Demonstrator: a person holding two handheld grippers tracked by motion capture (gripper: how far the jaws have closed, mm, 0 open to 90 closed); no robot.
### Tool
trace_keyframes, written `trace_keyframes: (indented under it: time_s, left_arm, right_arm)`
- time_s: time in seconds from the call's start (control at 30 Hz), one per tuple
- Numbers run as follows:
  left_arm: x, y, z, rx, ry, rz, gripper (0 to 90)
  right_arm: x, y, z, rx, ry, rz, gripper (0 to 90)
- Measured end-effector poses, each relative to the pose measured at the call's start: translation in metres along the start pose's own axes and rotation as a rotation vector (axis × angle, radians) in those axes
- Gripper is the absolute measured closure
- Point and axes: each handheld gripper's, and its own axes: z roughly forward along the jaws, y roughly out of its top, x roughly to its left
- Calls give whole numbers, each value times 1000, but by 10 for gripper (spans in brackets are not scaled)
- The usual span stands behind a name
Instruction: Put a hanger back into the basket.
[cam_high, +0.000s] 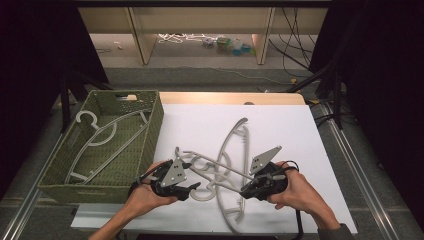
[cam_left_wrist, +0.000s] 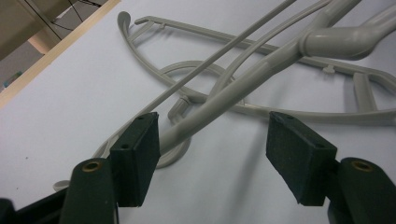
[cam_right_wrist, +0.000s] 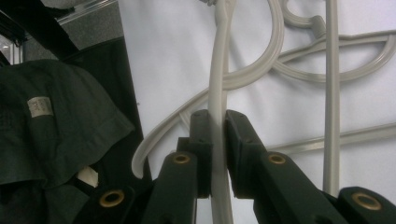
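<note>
Right gripper (cam_right_wrist: 217, 140) clamped on a hanger (cam_right_wrist: 219, 93) from the table pile | left gripper (cam_left_wrist: 212, 154) apart around another's arm (cam_left_wrist: 219, 112), no grip | one hanger (cam_high: 100, 137) in basket (cam_high: 55, 185), rest to go

Black left gripper (cam_high: 191, 190) and right gripper (cam_high: 243, 193), each topped by a grey three-cornered plate with small holes; brass-ringed screw holes behind dark square pads (cam_left_wrist: 299, 156); black trailing cables; dark sleeve cuff.

White-topped table (cam_high: 280, 125) carries a green basket (cam_high: 150, 135) at its left edge; tangled grey hangers (cam_high: 235, 150) lie toward the near edge, centre.
</note>
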Motion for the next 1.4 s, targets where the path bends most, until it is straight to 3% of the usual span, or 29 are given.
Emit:
trace_keyframes:
  time_s: [0.1,0.37,0.57,0.6,0.7,0.87,1.0,1.1,1.2,1.27,1.33,1.4]
  left_arm:
    - [2,3,5,-4,0,44,368]
    - [6,10,15,10,-63,138,422]
    - [9,10,23,19,-98,208,568]
    - [8,11,23,19,-109,220,600]
    - [7,15,21,22,-98,313,648]
    - [6,24,14,9,-110,399,710]
    - [5,29,10,13,-126,434,749]
    - [2,32,7,14,-134,460,782]
    - [1,37,5,19,-143,423,794]
    - [1,39,4,25,-150,371,794]
    - [2,40,2,27,-144,332,794]
    - [3,43,0,37,-163,267,794]
  right_arm:
    - [1,1,-2,-9,1,-4,822]
    - [2,1,-3,-11,14,-10,822]
    - [3,2,-3,-16,20,-14,822]
    - [2,2,-3,-17,24,-11,822]
    - [1,0,-4,-27,22,-13,822]
    - [-4,-4,-10,-47,20,-45,817]
    - [-10,-7,-16,-85,12,-53,792]
    - [-16,-10,-22,-125,-11,-4,702]
    - [-19,-9,-28,-160,-44,30,577]
    - [-19,-6,-32,-181,-88,80,455]
    - [-20,-4,-38,-231,-122,123,411]
    - [-19,-3,-42,-259,-135,131,390]
